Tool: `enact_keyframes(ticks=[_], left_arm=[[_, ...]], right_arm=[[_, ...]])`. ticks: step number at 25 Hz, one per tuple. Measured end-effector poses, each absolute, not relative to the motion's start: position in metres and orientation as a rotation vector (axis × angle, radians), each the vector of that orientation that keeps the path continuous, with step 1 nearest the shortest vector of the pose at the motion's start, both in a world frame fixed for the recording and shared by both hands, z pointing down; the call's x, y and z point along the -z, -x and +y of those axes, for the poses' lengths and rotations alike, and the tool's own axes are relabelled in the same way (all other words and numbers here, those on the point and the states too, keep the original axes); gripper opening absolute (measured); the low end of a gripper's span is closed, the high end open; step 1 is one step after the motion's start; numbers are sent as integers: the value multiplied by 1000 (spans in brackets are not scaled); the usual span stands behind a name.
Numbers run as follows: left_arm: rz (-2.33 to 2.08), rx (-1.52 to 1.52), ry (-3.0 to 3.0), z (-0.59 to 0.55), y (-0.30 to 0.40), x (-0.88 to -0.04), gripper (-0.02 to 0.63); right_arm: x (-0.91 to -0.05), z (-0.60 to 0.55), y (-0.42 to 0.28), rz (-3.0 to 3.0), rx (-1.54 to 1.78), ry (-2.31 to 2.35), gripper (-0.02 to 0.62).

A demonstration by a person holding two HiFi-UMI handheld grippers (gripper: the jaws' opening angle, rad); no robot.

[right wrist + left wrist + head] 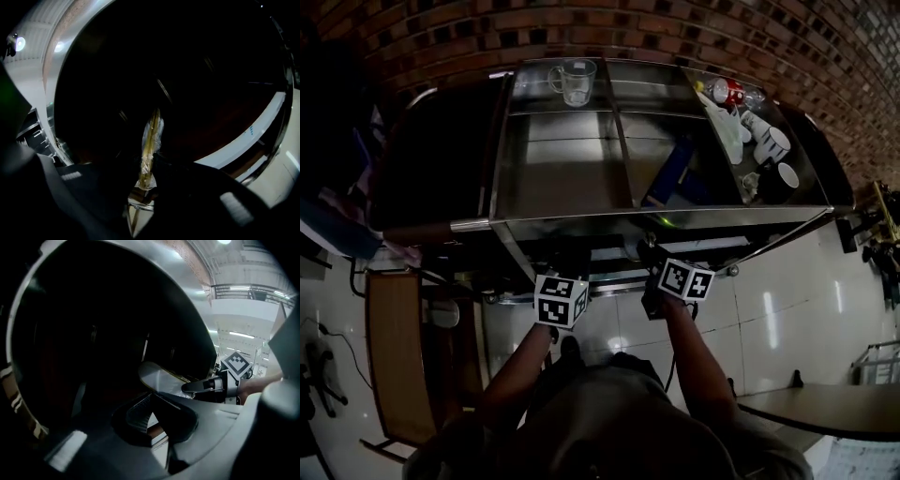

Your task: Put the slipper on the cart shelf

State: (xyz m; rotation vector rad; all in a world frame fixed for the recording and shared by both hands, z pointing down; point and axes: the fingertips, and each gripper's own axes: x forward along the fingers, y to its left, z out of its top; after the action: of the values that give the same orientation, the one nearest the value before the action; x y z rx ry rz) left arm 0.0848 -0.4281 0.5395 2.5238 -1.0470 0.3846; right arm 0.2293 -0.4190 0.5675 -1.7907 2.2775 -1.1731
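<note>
Tightly, right gripper (147, 165) on slipper (151, 131)

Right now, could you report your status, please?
Right gripper shut on slipper. Left gripper shut, tips at slipper's edge. Both low at cart front. Way ahead too dark to judge.

Both arms reach forward and down side by side, left forearm (517, 370) and right forearm (698, 361) stretched out, marker cubes level and near each other. The left tongs (150, 395) have their tips drawn together with nothing clearly between them. The right tongs (149, 164) are clamped on the slipper (151, 136), which stands edge-on between the jaws.
</note>
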Motion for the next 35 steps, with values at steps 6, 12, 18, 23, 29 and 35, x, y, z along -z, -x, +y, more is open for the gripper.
enact_keyframes(ticks=[6,12,18,23,29,35], left_arm=[[-1016,-429,-2501,-434,-100,-549,8],[-1033,-453,-2498,-429,-110,-545,7],[-1056,-457,-2493,-421,-113,-538,7],[-1065,-455,-2503,-418,-117,-534,8],[-1055,-436,-2521,-415,-127,-527,8],[-1037,-424,-2543,-410,-138,-517,8]], right_arm=[[-575,-436,-238,2243,1137,1889,69],[-586,-444,-241,2335,1044,2018,116],[-592,-437,-245,2449,965,2115,217],[-585,-429,-254,2562,833,2162,320],[-558,-417,-262,2610,721,2111,309],[-524,-405,-260,2593,653,2000,67]])
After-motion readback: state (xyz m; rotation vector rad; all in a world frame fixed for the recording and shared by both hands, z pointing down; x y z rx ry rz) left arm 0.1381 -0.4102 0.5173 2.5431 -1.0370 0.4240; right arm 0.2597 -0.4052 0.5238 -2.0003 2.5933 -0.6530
